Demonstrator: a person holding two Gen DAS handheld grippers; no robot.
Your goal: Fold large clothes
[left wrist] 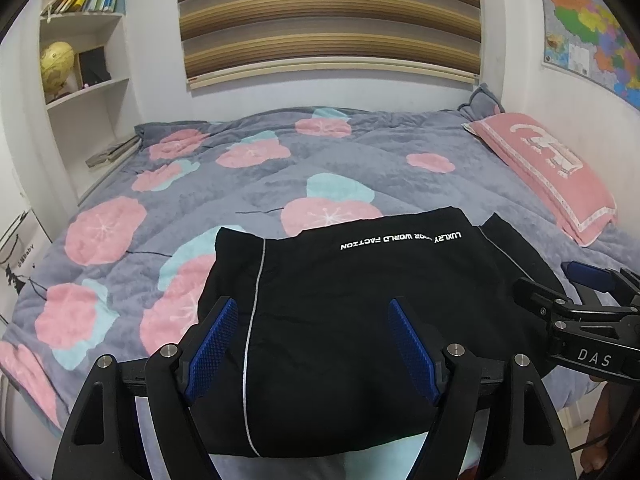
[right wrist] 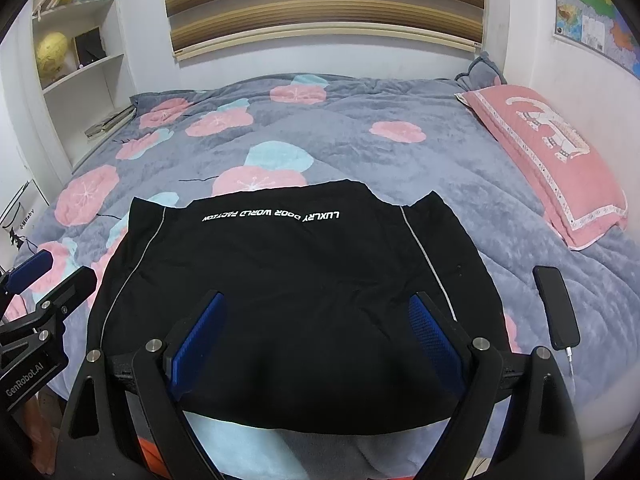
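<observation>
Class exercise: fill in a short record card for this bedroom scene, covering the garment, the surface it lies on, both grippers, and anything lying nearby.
garment: black garment with white lettering and thin pale piping, spread flat
surface: bed with grey floral quilt
left gripper: open, above the garment's near edge, holding nothing
right gripper: open, above the garment's near edge, holding nothing
nearby: black phone with a cable, on the quilt right of the garment; pink pillow at far right
</observation>
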